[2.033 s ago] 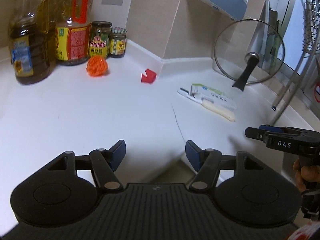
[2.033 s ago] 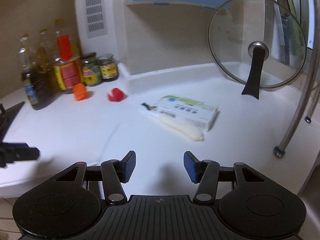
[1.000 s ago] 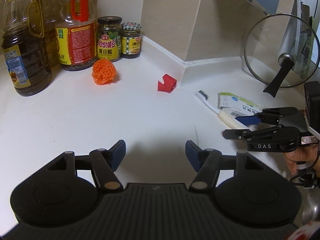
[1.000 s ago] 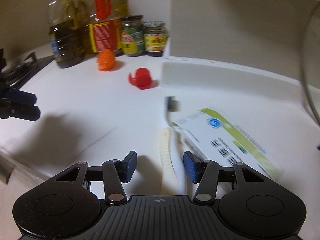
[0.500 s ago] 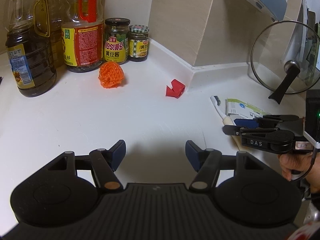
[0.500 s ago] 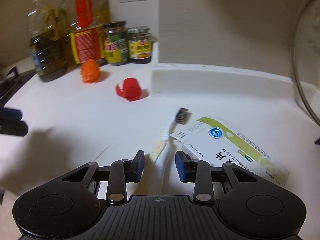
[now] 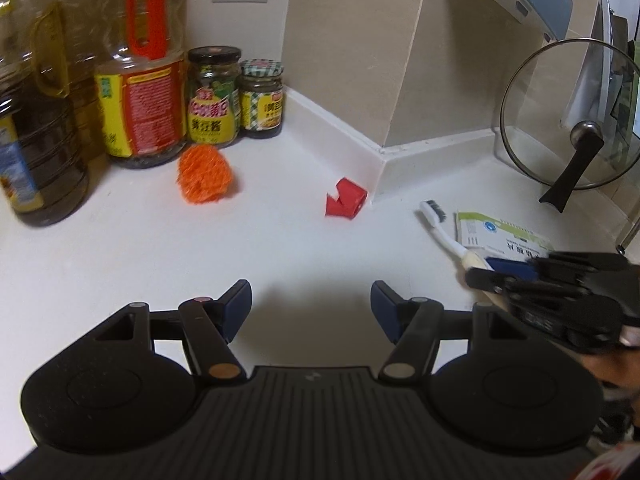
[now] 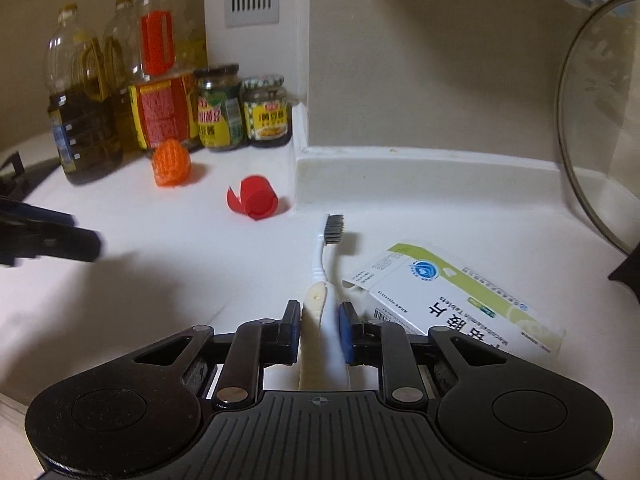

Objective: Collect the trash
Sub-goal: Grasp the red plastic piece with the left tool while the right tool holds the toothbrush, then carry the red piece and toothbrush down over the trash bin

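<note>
A white toothbrush (image 8: 322,280) with dark bristles lies on the white counter (image 8: 160,280). My right gripper (image 8: 320,330) is shut on its cream handle; it also shows in the left wrist view (image 7: 490,270), clamped on the toothbrush (image 7: 440,228). A white and green medicine box (image 8: 448,292) lies just right of the toothbrush. A red curled plastic scrap (image 7: 346,202) and an orange mesh ball (image 7: 205,174) lie further back. My left gripper (image 7: 311,306) is open and empty above bare counter.
Oil bottles (image 7: 144,80) and two sauce jars (image 7: 236,96) stand along the back wall at the left. A glass pot lid (image 7: 572,120) leans at the right. A wall corner (image 7: 380,152) juts out onto the counter behind the red scrap.
My right gripper moved in over the toothbrush handle and closed on it. My left gripper moved forward over the counter and stayed open.
</note>
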Tool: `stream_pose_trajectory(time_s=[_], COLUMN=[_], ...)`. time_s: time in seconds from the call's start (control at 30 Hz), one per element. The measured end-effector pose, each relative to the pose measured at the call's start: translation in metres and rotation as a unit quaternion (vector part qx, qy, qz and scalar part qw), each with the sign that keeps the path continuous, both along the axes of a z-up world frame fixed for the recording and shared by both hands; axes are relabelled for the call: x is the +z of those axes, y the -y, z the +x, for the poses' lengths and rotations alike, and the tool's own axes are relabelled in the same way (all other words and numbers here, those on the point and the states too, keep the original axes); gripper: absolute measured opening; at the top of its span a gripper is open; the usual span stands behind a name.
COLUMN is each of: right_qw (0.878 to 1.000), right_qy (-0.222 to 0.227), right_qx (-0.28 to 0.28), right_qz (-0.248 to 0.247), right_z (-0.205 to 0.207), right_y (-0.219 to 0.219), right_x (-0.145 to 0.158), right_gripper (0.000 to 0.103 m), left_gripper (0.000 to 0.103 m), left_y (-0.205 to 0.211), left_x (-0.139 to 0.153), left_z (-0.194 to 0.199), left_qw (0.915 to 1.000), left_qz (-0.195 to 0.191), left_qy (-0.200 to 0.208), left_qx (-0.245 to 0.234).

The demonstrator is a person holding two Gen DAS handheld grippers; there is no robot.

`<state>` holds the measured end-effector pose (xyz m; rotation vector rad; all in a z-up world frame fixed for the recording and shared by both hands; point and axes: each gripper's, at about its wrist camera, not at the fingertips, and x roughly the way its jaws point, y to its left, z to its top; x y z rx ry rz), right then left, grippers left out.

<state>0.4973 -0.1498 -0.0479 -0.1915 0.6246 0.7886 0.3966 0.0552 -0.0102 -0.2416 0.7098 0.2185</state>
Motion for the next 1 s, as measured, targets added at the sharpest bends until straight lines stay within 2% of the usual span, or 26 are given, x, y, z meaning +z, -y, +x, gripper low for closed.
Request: stream_pose_trajectory(time_s=[0.3,0.47,0.6,0.73,0.77,0.83,1.0], right_qw=[0.999,0.998,0.997,0.996,0.996,0.996,0.995], right_qy=[0.004,-0.001,-0.011,-0.014,-0.015,-0.015,-0.014], right_qx=[-0.034,-0.054,-0.070,-0.076,-0.077,-0.079,-0.084], right_qz=[0.035,0.033,0.032,0.035,0.036,0.038,0.041], right_z=[-0.011,-0.013,-0.012,-0.011,-0.011,-0.011,-0.015], right_y=[0.031,0.049,0.059,0.062,0.063,0.063,0.064], right_x=[0.024,0.022,0.016,0.014,0.014,0.014,0.017], right_gripper=[0.020,0.020,0.020,0.020,0.020,0.020,0.020], left_gripper=[0.063,0.062,0.055,0.040,0.039,0.025,0.024], left_y=[0.005,0.014,0.021,0.022,0.022,0.022,0.021], left_x=[-0.015,-0.026,-0.029,-0.033,-0.034,-0.035,-0.029], left_z=[0.074,0.113,0.130,0.138,0.139,0.140,0.128], left_qw=[0.9983,0.9919,0.9834,0.9778,0.9768,0.9750,0.9796], left_qz=[0.036,0.092,0.140,0.164,0.167,0.171,0.149], left_qy=[0.013,0.017,0.011,-0.006,-0.009,-0.018,-0.019], left_qx=[-0.043,-0.086,-0.114,-0.131,-0.135,-0.141,-0.133])
